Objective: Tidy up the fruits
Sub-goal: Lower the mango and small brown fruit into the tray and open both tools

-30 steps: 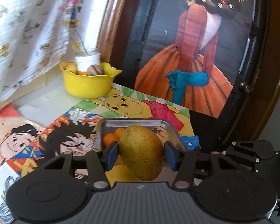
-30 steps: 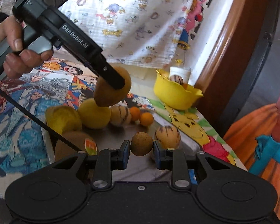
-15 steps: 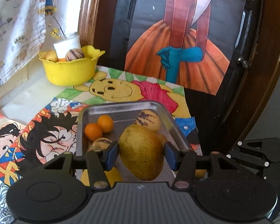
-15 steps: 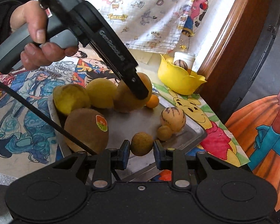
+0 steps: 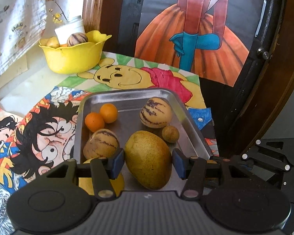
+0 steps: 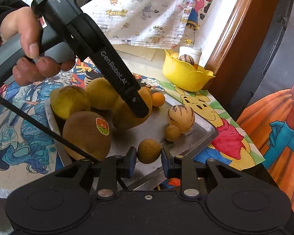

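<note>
Pear [image 5: 148, 159] in left claw [image 5: 148, 163], long axis tilted, narrow end up-left

Right gripper [image 6: 148, 159]: jaws shut on a small brown ball fruit [image 6: 149, 151].
Left gripper [image 6: 136, 105]: held by a hand [image 6: 27, 49], squeezing a pear [image 6: 127, 115] over the tray [image 6: 203, 135].
Tray: big yellow and brown fruits, one striped one.
Bowl [image 6: 186, 76]: yellow, behind the tray.

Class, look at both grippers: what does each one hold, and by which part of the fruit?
The left gripper holds the large yellow-green pear across its wide middle. The right gripper holds a small round brown fruit by its two opposite sides.
</note>
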`<state>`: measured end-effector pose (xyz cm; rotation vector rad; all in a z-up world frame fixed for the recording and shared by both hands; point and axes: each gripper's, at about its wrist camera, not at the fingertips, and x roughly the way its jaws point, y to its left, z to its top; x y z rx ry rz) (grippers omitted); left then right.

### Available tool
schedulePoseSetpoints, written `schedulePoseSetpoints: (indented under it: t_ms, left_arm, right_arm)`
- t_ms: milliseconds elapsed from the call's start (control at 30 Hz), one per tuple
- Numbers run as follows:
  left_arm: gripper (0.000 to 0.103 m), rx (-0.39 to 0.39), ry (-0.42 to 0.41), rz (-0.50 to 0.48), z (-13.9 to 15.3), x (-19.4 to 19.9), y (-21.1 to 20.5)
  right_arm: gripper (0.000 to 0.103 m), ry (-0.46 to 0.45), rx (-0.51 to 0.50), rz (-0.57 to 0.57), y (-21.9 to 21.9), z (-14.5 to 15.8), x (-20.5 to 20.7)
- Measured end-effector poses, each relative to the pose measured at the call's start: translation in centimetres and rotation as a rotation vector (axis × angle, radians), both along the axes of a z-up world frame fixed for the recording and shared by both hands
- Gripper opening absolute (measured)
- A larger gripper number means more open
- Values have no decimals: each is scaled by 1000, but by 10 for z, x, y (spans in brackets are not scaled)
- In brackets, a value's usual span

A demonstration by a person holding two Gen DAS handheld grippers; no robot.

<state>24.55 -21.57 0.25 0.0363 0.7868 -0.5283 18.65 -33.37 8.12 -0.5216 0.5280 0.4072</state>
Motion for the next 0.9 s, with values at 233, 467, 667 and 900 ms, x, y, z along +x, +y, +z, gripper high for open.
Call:
schedulePoseSetpoints:
  t_ms: [233,467,667,900]
  left_arm:
    - [58,2,7,8,-2,3,-1]
    - [58,2,7,7,-2,3,-2]
    - [58,3,8,6,-2,2,-2]
    - [58,0,12,10,-2,2,-2]
  right_arm:
    - [29,19,-30,19,3,-2,1]
    - [29,28,-40,24,4,-4,2]
    - [29,30,-43,21,5,-4,2]
    - [29,33,-41,16,4,-4,1]
